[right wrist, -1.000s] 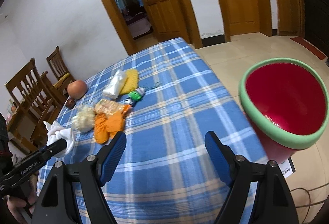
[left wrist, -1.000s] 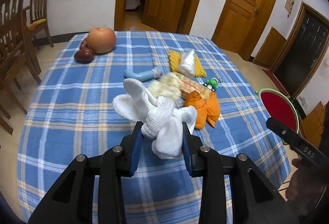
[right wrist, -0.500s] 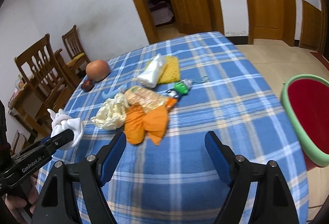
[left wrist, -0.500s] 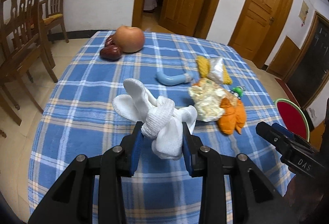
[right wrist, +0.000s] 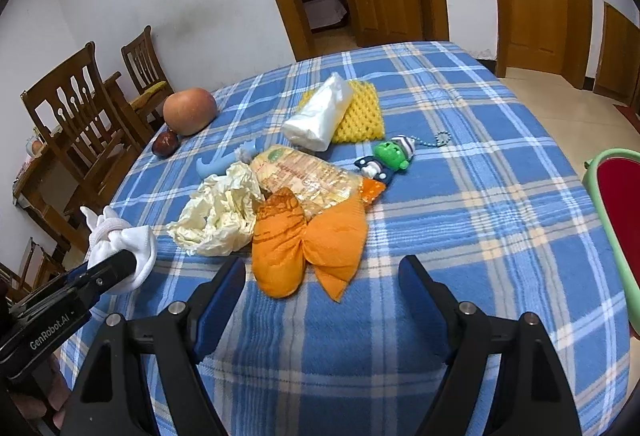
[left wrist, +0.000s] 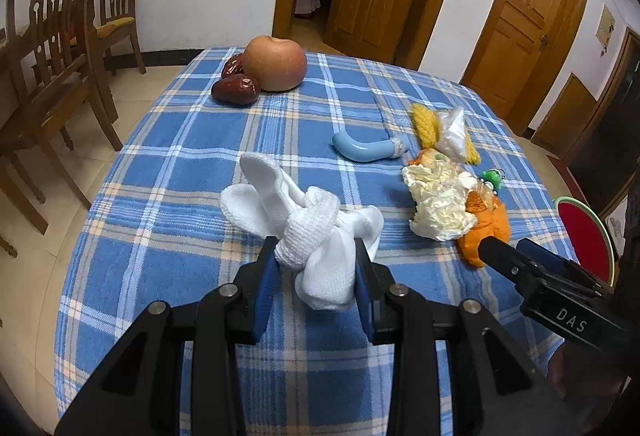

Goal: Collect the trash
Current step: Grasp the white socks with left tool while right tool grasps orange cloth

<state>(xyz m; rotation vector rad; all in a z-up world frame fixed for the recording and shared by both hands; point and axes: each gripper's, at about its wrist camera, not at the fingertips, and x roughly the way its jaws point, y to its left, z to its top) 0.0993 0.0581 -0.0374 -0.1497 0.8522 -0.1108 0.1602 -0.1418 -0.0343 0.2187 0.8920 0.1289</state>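
Two grippers up. Left gripper [left wrist: 316, 278] clamped on knotted white knit cloth bundle [left wrist: 308, 232]. Right gripper [right wrist: 322, 276] jaws wide, empty. Crumpled orange cloth wrapper [right wrist: 308, 240] just ahead between its jaws on blue plaid tablecloth [right wrist: 460, 236], long axis crosswise. Right nearer. Red bin with green rim [right wrist: 618, 232] off table, right.

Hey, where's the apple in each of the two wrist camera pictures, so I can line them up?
Left wrist view: the apple sits upper centre, at the far end of the table, touching the red dates on its left.
Right wrist view: the apple is at upper left, near the table edge by the chairs, one date below and left of it.
Shared landmark: the blue curved handle.
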